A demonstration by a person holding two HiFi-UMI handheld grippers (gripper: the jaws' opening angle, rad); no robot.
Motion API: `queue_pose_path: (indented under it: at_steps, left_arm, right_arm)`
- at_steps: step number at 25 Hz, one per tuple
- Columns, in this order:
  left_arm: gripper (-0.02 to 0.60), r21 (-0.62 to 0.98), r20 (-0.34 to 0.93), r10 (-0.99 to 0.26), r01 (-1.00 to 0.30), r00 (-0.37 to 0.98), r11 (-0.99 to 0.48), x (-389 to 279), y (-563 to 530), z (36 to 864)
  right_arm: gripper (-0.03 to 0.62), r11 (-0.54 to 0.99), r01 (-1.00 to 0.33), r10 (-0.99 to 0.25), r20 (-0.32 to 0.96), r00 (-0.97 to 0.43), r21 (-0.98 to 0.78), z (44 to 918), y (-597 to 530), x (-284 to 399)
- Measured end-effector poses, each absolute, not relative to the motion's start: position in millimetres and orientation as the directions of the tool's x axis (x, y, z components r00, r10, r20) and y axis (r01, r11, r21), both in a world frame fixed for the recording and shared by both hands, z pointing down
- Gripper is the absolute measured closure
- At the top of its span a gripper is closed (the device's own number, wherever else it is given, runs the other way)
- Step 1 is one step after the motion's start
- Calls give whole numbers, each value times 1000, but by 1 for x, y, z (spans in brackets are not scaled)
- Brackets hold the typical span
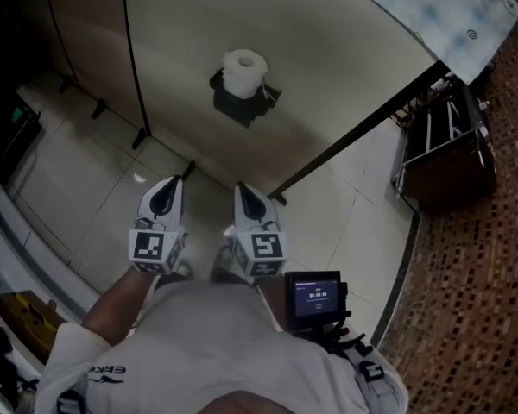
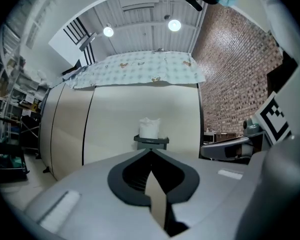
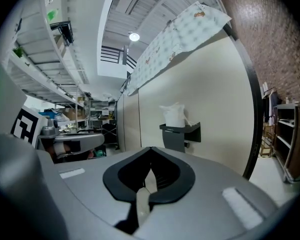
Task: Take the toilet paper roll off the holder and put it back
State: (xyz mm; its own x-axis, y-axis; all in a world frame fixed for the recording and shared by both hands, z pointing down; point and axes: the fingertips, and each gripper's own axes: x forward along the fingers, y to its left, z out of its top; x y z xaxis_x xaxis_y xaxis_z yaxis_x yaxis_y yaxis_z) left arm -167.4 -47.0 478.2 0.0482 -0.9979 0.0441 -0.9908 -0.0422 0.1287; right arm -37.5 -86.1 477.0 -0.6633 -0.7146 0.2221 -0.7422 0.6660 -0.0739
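**Both grippers clenched and empty, roll on holder ahead**

Room: a beige partition wall [image 1: 242, 24] fills most of the head view, with dark vertical seams between its panels. Pale tiled floor [image 1: 86, 188] runs along its foot. Brick wall [image 2: 230, 74] stands to the right of the partition. A patterned cloth [image 2: 140, 66] is draped over the partition's top edge. A dark metal rack [image 1: 445, 145] stands on the floor by the brick wall.

Task item: the dark holder [image 1: 242, 102] is mounted on the partition, and the toilet paper roll [image 1: 244, 72] stands upright on it, well apart from both grippers.

Grippers: the left gripper [image 1: 171, 184] and right gripper [image 1: 244, 188] are side by side and both aim at the holder. Each one's jaws are pressed together with nothing between them.

View differences:
- Only the head view shows the floor tiles and a small screen [image 1: 315, 296] at the person's waist.
- Only the left gripper view shows 2 ceiling lights [image 2: 174, 25] together; the right gripper sits at its right edge.
- Only the right gripper view shows the stocked shelving [image 3: 50, 74] on the left.
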Motion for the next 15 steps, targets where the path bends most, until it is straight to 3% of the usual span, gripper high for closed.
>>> queue_pose_path:
  at_steps: [15]
  left_arm:
    - [580,75,18,-999,-996,-50,51,-163,-178,456]
  right_arm:
    - [580,694,-717,-699,171,-694,-75,463,-224,-8]
